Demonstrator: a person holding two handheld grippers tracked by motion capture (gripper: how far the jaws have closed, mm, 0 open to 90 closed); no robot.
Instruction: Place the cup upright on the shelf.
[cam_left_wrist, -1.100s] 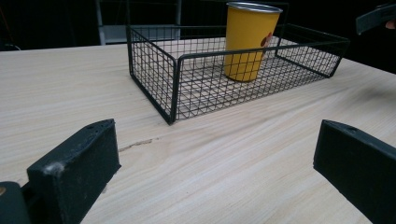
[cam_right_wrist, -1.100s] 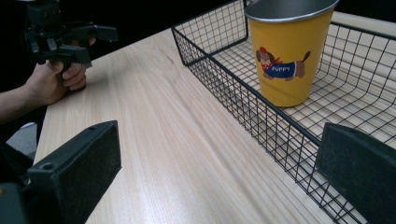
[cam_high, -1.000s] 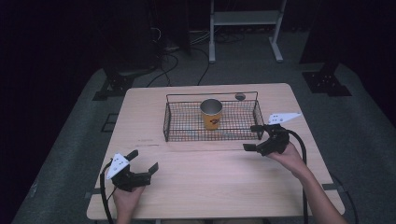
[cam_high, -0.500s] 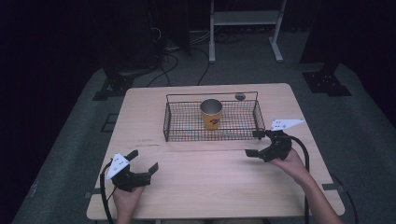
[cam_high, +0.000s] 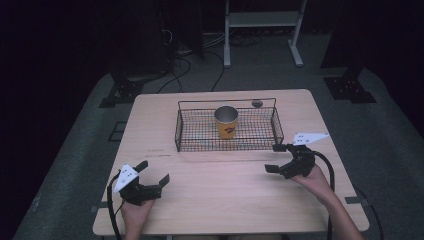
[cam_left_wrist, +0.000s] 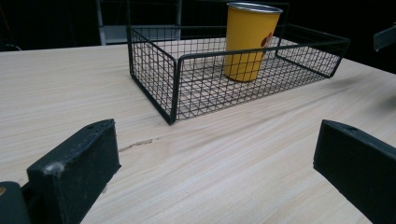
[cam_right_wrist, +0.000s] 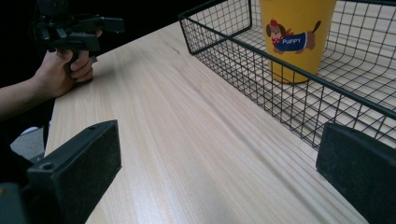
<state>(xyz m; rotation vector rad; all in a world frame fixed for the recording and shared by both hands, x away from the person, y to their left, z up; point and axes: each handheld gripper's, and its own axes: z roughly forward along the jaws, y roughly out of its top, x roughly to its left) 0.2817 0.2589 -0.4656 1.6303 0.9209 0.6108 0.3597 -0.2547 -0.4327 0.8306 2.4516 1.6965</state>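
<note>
A yellow cup (cam_high: 226, 121) with a dog picture and the word PUPPY stands upright inside a black wire basket (cam_high: 183, 131) at the back middle of the wooden table (cam_high: 225, 185). The left gripper view has the cup (cam_left_wrist: 250, 39) in the basket (cam_left_wrist: 154, 70) ahead; the right gripper view has the cup (cam_right_wrist: 299, 32) close behind the basket wall (cam_right_wrist: 261, 70). My left gripper (cam_high: 155, 171) rests open near the table's front left corner. My right gripper (cam_high: 274, 158) is open, held just outside the basket's front right corner. Nothing is between either pair of jaws.
A small round dark object (cam_high: 257, 104) lies on the table behind the basket. In the right gripper view the other hand and its gripper (cam_right_wrist: 74, 30) sit at the far left. Dark floor, cables and a white stand (cam_high: 260, 20) lie beyond the table.
My right gripper has drawn back from the basket's front right corner toward the table's front and lower. The left gripper has stayed put.
</note>
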